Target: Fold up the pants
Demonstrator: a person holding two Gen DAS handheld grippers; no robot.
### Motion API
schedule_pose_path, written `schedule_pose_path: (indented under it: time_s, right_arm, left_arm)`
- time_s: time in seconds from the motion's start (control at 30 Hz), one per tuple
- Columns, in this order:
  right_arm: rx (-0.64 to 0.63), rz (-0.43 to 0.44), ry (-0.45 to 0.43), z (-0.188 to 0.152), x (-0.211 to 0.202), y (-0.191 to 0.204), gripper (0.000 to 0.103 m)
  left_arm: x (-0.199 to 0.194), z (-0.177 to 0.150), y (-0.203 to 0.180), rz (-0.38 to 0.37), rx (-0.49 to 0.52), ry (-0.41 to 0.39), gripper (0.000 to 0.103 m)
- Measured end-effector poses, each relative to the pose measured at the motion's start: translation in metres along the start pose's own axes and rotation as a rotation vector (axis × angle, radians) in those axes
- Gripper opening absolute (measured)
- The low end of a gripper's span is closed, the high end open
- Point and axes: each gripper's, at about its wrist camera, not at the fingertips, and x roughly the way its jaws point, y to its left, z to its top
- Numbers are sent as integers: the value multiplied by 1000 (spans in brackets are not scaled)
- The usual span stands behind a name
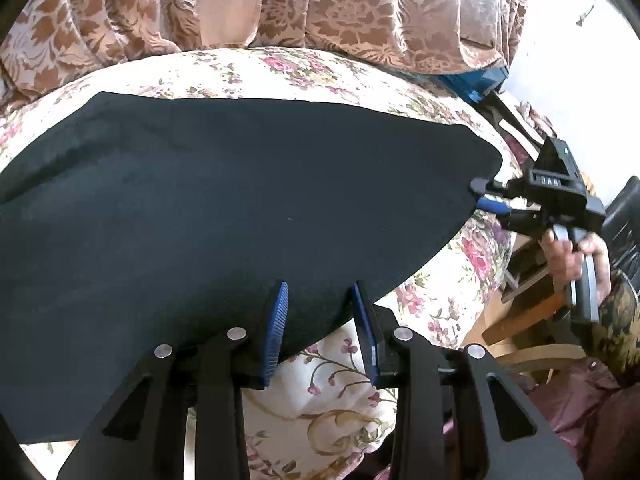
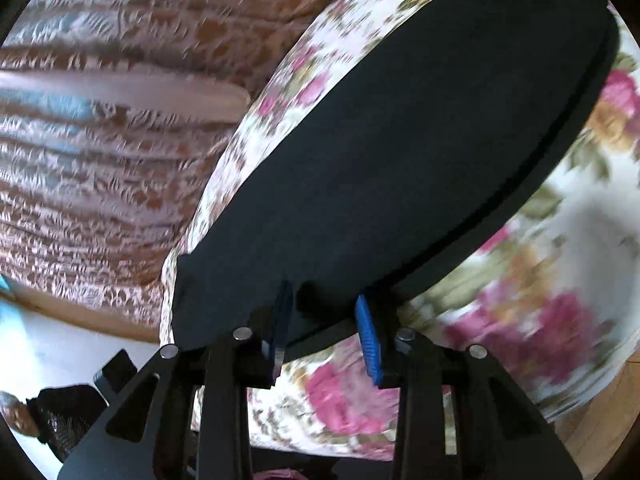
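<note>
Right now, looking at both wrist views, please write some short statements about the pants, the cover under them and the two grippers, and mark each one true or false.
1. The pants are black. True.
2. The pants lie on a plain white cover. False: the cover has a floral print.
3. The left gripper is open, its fingers apart over the pants' near edge. True.
4. The right gripper is far from the pants. False: its tips are at the pants' end.
5. Patterned curtains hang behind the pants. True.

surface: we saw a bed (image 1: 472,256) under a rose-print floral cover | on it: we found dark pants (image 1: 224,200) spread flat | backdrop: patterned curtain (image 1: 352,4) behind
</note>
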Motion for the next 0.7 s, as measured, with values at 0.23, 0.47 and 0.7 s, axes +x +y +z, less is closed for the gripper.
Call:
schedule_pose_path:
  time_s: [0.23, 0.47, 0.7]
  right_arm:
    - [-94, -27, -3, -5, 5, 29, 5]
    - [-121, -126, 57, -13, 20, 9, 5]
    - [-175, -63, 122, -9, 11, 17, 34]
  left_arm:
    - [-9, -3, 2, -9, -9, -24, 0]
    - [-22, -16, 13, -37, -75, -28, 0]
    - [-64, -34, 56, -31, -309, -156, 0]
